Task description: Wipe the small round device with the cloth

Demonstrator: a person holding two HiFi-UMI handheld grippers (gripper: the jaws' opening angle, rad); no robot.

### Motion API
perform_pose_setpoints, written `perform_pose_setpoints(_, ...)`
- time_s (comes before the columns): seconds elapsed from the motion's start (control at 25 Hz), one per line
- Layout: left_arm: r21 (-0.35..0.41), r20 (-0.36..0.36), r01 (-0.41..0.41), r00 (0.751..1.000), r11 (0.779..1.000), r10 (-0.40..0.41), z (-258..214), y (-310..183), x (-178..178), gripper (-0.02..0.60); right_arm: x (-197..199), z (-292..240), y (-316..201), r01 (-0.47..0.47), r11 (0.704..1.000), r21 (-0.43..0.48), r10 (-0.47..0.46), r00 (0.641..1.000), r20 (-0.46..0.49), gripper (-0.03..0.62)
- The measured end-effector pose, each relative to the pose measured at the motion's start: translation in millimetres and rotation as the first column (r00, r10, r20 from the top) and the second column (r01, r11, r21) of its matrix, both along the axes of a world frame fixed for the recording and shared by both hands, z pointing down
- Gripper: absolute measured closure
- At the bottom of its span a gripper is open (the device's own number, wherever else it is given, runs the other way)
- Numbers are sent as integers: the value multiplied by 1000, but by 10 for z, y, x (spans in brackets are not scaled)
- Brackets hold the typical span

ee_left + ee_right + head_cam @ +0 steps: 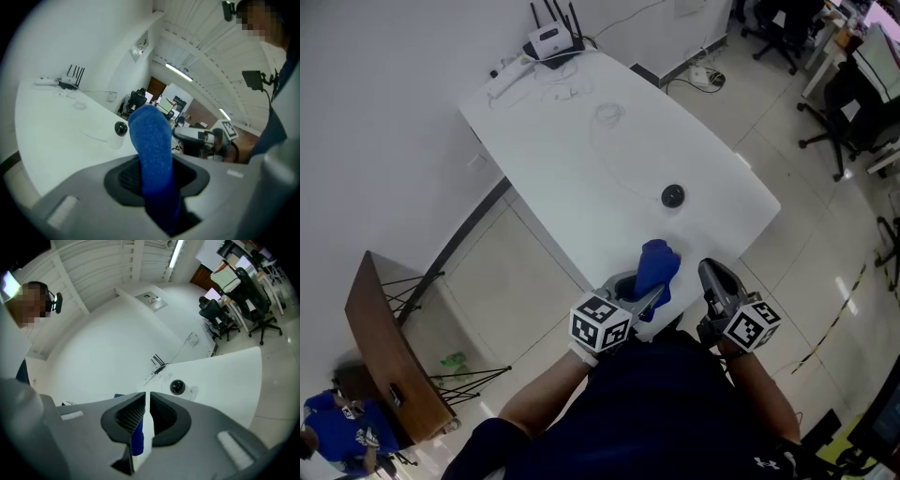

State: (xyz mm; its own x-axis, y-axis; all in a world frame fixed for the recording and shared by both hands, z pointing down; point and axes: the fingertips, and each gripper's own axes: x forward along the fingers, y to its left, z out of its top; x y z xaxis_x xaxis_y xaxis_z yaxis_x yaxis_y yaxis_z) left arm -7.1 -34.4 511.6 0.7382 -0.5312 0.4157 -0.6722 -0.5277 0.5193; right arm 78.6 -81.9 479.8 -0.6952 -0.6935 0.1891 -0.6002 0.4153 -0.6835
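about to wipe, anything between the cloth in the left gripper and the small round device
Nothing visible: only bare white table lies between the blue cloth, clamped in the left gripper, and the small round device.

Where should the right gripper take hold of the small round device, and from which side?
Probably by the pale lower body of the small round device, coming from above with jaws across it: it stands alone on the table, and its dark domed top would likely slip.
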Motion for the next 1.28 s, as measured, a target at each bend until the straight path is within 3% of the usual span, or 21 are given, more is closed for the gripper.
perform_pose_setpoints(0.12, 59, 35, 43, 998, 997, -45, -80, -18, -138, 433, -107, -136, 40, 19, 997, 74, -14, 998, -67, 559)
perform_pose_setpoints(0.2, 88, 46, 27, 998, 996, -31, -135, -33, -135, 433, -135, -169, 101, 9, 994, 108, 3, 993, -114, 560)
perform_pose_setpoints(0.36, 107, 37, 21, 999, 994, -25, -218, -115, -31, 433, -140, -129, 130, 7, 993, 116, 11, 988, -152, 560)
perform_pose_setpoints(0.52, 109, 34, 55, 998, 992, -59, -263, -142, 139, 433, -6, -144, 103, 10, 992, 123, 10, 986, -166, 560)
perform_pose_setpoints(0.8, 98, 15, -10, 1000, 995, 9, -245, -93, 388, 433, 103, -112, 145, -21, 990, 140, 46, 983, -176, 560)
perform_pose_setpoints(1.04, 67, 15, -42, 999, 997, 41, -184, -3, 429, 433, 94, -111, 228, -26, 990, 136, 51, 983, -178, 562)
perform_pose_setpoints(1.28, 76, 15, -24, 1000, 997, 23, -191, 38, 427, 433, 84, -106, 234, -12, 992, 126, 34, 984, -173, 562)
